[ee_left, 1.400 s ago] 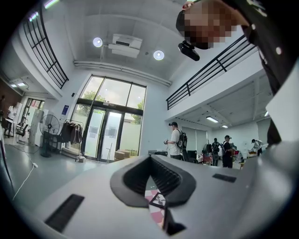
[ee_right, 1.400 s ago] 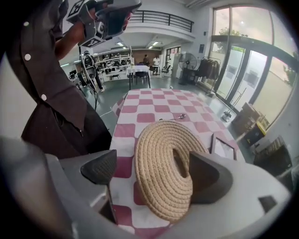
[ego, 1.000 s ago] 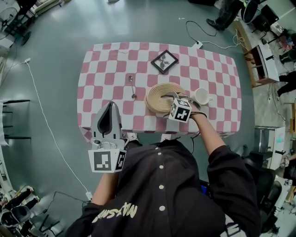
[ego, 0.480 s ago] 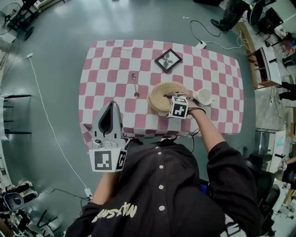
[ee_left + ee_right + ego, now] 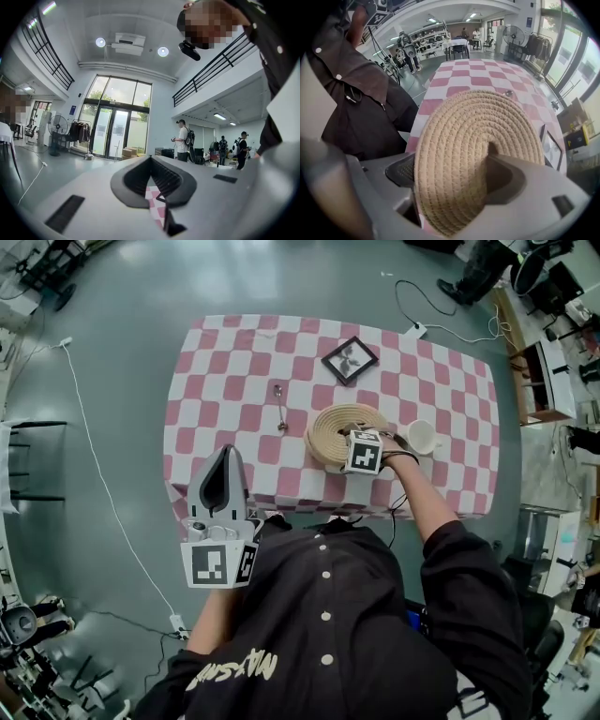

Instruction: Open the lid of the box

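Observation:
A round woven box with its coiled lid (image 5: pixel 330 424) sits on the checked table near the front edge. My right gripper (image 5: pixel 354 439) points steeply down onto the near right rim. In the right gripper view the lid (image 5: pixel 478 136) fills the gap. Its edge stands between the jaws of the right gripper (image 5: pixel 450 164), with one pad behind the rim and the other on the lid's top. Those jaws have just been closing on it. My left gripper (image 5: pixel 223 456) is held level off the table's front left, shut and empty. The left gripper (image 5: pixel 157 194) sees only a slit of cloth.
A pink and white checked cloth (image 5: pixel 225 371) covers the table. On it lie a spoon (image 5: pixel 279 407), a framed picture (image 5: pixel 349 360) at the back and a white cup (image 5: pixel 422 436) right of the box. A cable (image 5: pixel 94 484) runs across the floor at left.
The right gripper's marker cube has tipped further over the box rim and its jaws have drawn in on the lid's edge. The left gripper has stayed where it was.

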Action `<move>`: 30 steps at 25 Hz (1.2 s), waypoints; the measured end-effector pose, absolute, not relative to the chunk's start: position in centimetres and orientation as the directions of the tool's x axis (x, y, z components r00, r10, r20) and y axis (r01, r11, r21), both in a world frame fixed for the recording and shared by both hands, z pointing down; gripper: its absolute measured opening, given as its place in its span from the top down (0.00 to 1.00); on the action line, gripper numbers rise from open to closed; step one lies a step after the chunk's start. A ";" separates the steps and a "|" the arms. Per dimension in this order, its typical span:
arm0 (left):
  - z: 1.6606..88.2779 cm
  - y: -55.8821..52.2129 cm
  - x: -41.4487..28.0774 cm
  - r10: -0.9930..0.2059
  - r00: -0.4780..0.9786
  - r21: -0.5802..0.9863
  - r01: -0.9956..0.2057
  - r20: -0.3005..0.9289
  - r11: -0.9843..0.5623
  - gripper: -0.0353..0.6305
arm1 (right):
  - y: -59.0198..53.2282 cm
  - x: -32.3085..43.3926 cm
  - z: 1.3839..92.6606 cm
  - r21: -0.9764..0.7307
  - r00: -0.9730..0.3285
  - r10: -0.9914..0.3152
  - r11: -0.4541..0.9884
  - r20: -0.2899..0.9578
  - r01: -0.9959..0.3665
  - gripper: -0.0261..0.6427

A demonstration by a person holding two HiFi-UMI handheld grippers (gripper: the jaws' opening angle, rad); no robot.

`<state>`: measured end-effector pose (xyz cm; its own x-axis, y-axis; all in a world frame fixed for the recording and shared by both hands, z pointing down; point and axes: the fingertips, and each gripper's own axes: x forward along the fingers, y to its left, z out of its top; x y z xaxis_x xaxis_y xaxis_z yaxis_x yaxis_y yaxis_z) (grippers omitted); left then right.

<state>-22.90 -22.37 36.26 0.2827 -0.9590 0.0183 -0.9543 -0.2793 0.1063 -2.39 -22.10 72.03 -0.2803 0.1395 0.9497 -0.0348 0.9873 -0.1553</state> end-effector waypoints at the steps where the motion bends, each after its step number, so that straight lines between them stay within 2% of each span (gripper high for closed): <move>1: 36.3 -22.3 -22.9 -0.960 0.281 0.107 -0.955 0.018 -0.277 0.95 | -22.1 -2.4 72.1 -0.153 -0.277 0.138 0.988 0.951 -0.032 0.36; 12: 36.2 -22.2 -22.6 -0.957 0.288 0.113 -0.952 0.013 -0.285 0.95 | -22.2 -2.4 72.1 -0.129 -0.256 0.116 0.991 0.960 -0.035 0.38; 30: 35.9 -22.3 -21.4 -0.939 0.343 0.120 -0.932 -0.003 -0.341 0.95 | -23.2 -1.7 70.0 -0.031 -0.321 -0.021 0.987 0.947 -0.155 0.38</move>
<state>-21.36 -22.25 35.90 0.3432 -0.9393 -0.0027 -0.9324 -0.3410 0.1200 -1.73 -23.17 69.97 -0.3214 -0.0209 0.9467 -0.1546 0.9875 -0.0307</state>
